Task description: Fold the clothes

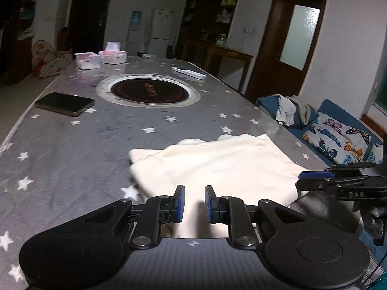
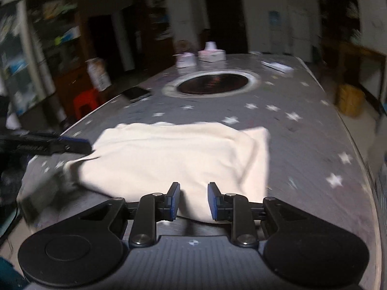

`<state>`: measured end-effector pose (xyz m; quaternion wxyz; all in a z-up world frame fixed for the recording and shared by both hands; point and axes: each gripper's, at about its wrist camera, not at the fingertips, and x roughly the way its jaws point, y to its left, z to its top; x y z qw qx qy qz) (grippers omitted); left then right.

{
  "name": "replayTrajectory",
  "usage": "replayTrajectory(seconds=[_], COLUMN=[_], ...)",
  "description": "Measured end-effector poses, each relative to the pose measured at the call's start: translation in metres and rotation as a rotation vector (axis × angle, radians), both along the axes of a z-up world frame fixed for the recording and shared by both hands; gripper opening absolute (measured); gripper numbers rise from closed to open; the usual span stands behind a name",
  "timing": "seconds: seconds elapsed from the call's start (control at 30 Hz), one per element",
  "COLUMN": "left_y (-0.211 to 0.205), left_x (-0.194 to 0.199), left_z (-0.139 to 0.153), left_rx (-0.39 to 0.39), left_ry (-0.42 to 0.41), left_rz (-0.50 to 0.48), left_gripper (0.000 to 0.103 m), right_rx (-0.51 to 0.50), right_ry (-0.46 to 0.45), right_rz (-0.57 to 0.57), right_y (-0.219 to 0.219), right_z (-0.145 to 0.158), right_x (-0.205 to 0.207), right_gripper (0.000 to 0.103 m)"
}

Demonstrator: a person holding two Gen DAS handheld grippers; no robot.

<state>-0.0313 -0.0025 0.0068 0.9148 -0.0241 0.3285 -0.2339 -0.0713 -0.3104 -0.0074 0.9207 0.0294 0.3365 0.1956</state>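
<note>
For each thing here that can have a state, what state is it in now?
Cloth: folded, lying on the table.
Left gripper: open, empty, over the near edge of the cloth.
Right gripper: open, empty, at the near edge of the cloth.
Phone: screen dark, flat on the table.
Tissue box: open, tissue sticking up.

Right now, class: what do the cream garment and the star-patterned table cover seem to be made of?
Cream garment: soft matte fabric, perhaps knit cotton; it creases and drapes. Star-patterned table cover: smooth, faintly glossy, probably vinyl or plastic; it reflects light.
</note>
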Motion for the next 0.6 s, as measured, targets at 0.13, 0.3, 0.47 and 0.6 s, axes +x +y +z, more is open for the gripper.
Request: replayTrajectory(seconds=[0.13,0.3,0.47,0.6], left_y=[-0.002,0.0,0.006,0.015], left_x=[0.008,0.007,0.011,0.008], left_z=[-0.012,-0.007,-0.015,-0.009], left_rx=[0.028,0.024,0.022,0.0], left_ry=[0.036,0.029,0.057,0.046], left_rz=[0.019,0.029,0.057,0.073], left_gripper=[0.019,0.02,0.02,0.02], right_rx=[-0.012,-0.012,-0.009,-0.093], right_ry=[0.037,-0.023,0.017,-0.009], right_rz=[-0.01,0.004,-0.006,0.032], right_y=[-0.007,-0.001,0.001,0.015], right_z=[-0.004,0.011,-0.006,0.004], right_x=[0.003,0.018,0.039,0.035], right_gripper=[0.02,0.02,0.018,0.021])
